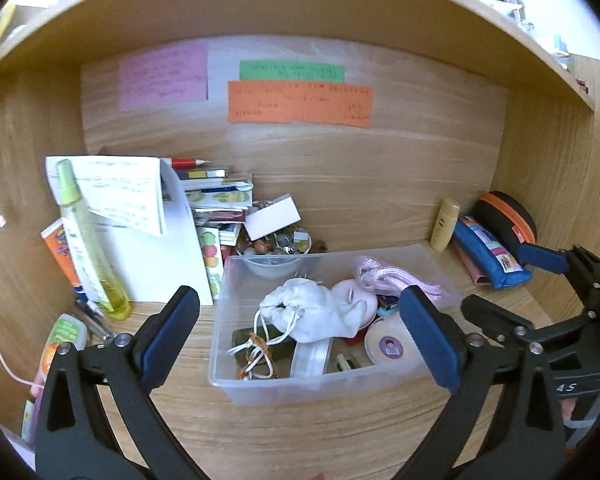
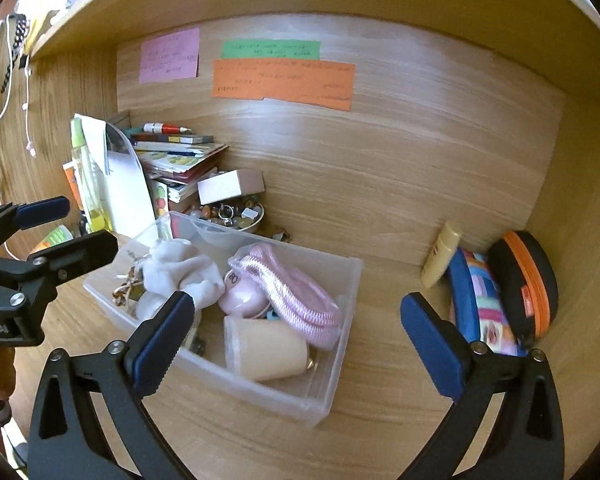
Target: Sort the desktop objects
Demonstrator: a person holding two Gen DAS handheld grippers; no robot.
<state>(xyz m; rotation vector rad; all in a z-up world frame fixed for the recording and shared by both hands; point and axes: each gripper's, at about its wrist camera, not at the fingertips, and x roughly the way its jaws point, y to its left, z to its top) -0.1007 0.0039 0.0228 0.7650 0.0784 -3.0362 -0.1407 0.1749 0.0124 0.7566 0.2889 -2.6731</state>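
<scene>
from the left wrist we see our left gripper (image 1: 300, 320) spread wide with nothing between its pads, hovering short of the clear plastic bin (image 1: 260, 388) on the wooden desk (image 1: 340, 440). inside the bin lie a white drawstring pouch (image 1: 312, 312), a pink cord (image 1: 384, 280) and a roll of tape (image 1: 388, 346). the pouch looks soft and light, so we'd pinch its bunched neck by the strings. a tall green spray bottle (image 1: 88, 248) stands left of the bin, likely slippery and tippy.

over to the right wrist: our right gripper (image 2: 296, 332) is spread just as wide and empty, above the bin's near right end. a cream cap-shaped piece (image 2: 264, 350) lies on its side in the bin, looking smooth and rigid; we'd take it across its body. off to the right, a blue pencil case (image 2: 466, 300) and a black-and-orange zip case (image 2: 528, 284) lean in the corner, well apart from the bin.
</scene>
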